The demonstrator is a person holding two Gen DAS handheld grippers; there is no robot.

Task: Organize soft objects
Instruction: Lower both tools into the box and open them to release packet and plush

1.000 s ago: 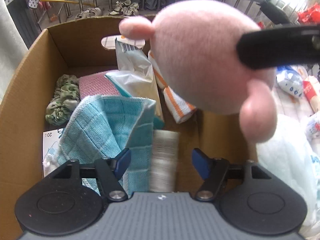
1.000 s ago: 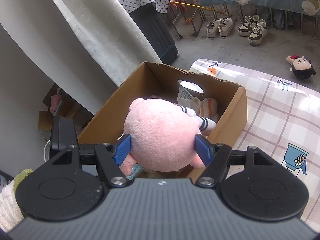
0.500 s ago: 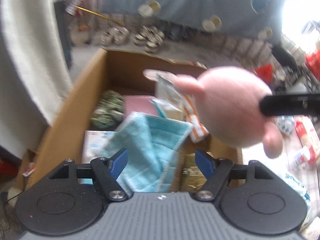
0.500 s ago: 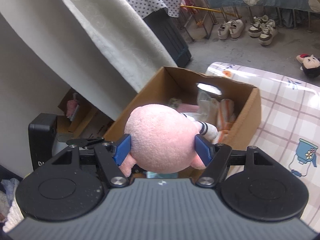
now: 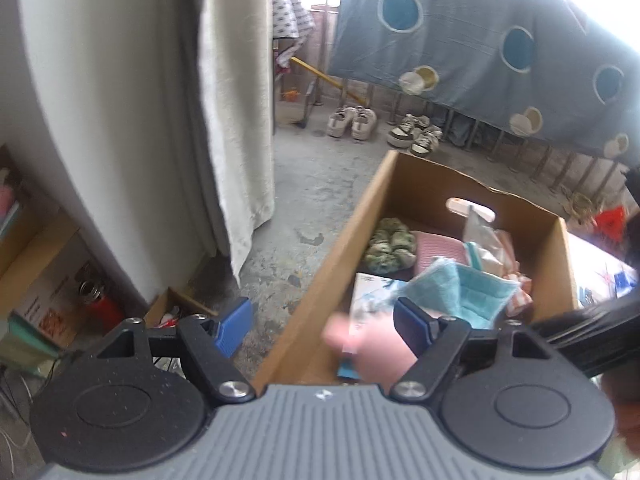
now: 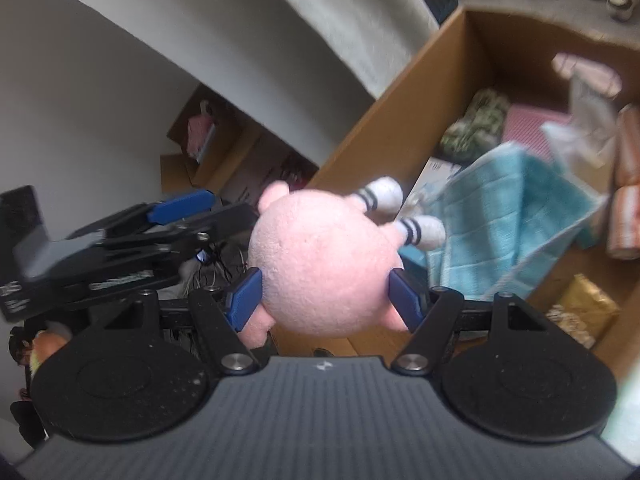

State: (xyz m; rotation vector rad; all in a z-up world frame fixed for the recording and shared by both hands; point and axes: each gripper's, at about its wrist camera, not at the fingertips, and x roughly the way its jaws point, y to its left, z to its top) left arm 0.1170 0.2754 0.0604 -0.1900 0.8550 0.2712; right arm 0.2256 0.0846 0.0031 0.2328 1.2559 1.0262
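My right gripper (image 6: 325, 294) is shut on a pink plush toy (image 6: 324, 264) with white striped feet and holds it over the near left corner of an open cardboard box (image 6: 384, 116). The box holds a blue cloth (image 6: 508, 216), a green scrunchie (image 6: 476, 124), a pink cloth (image 6: 528, 124) and orange-striped rolls (image 6: 624, 216). My left gripper (image 5: 320, 326) is open and empty at the box's near left edge (image 5: 320, 292). Part of the plush (image 5: 376, 350) shows blurred by its right finger. The left gripper also shows in the right wrist view (image 6: 120, 240).
A white curtain (image 5: 236, 120) hangs left of the box. Small cardboard boxes (image 6: 204, 140) stand on the floor below it. Pairs of shoes (image 5: 352, 122) lie on the concrete floor beyond the box. A gold packet (image 6: 584, 312) lies in the box's near right corner.
My right gripper has brought the plush down and left, close over the box's near left corner. My left gripper has pulled back and swung left, off the box.
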